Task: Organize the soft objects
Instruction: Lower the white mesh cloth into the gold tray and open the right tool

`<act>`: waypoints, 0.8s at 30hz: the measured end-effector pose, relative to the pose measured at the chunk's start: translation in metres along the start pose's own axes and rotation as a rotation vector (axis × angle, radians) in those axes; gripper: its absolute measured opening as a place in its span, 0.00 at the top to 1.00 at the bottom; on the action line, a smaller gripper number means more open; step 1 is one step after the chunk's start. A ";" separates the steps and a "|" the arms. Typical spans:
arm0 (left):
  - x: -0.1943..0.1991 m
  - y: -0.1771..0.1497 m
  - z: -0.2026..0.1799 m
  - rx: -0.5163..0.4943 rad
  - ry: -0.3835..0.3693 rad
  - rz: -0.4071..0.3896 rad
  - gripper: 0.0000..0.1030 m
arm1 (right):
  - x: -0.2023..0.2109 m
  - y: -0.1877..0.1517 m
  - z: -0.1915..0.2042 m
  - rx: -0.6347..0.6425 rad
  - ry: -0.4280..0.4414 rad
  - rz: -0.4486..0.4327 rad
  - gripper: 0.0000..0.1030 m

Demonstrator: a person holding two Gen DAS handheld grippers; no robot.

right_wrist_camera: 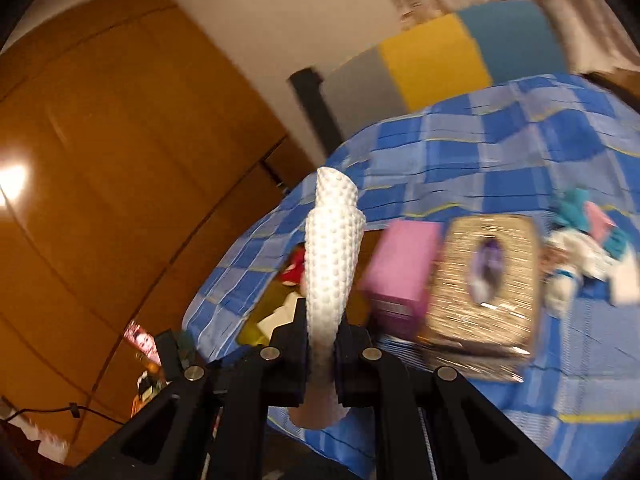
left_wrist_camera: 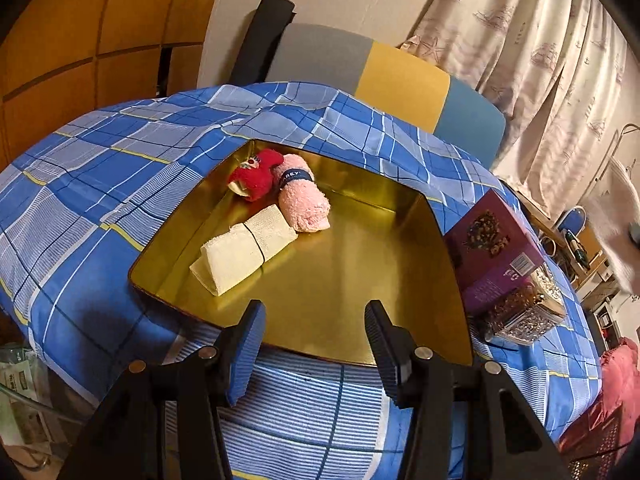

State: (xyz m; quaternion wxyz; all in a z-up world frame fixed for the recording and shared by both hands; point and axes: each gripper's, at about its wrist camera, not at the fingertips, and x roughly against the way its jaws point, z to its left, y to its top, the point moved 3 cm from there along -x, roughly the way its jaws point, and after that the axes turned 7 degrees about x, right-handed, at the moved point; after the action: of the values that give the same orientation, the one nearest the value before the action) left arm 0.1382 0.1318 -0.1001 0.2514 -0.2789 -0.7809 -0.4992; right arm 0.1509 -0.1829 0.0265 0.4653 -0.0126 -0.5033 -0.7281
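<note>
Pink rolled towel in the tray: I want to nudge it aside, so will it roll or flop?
The pink towel probably rolls, being a cylinder. Its band likely stops unrolling. It looks fluffy, so probably light on the smooth gold tray.

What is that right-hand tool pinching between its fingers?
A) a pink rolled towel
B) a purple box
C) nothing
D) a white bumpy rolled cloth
D: the right gripper is closed on a white bumpy rolled cloth, while the pink rolled towel lies in the gold tray.
</note>
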 end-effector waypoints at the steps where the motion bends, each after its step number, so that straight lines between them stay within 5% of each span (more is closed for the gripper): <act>1: 0.001 0.000 0.000 0.005 -0.004 -0.001 0.49 | -0.013 0.002 0.006 0.010 0.014 0.013 0.90; 10: 0.010 -0.001 0.019 0.071 0.009 -0.014 0.49 | -0.144 0.022 0.042 0.098 0.013 0.146 0.90; 24: 0.008 0.003 0.037 0.145 -0.004 -0.016 0.50 | -0.283 0.031 0.019 0.192 -0.280 0.267 0.87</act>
State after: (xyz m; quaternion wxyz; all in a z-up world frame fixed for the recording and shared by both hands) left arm 0.1298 0.1687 -0.1067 0.2652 -0.2548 -0.8178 -0.4427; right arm 0.3241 0.0173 -0.0794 0.4821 -0.1357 -0.6240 -0.5998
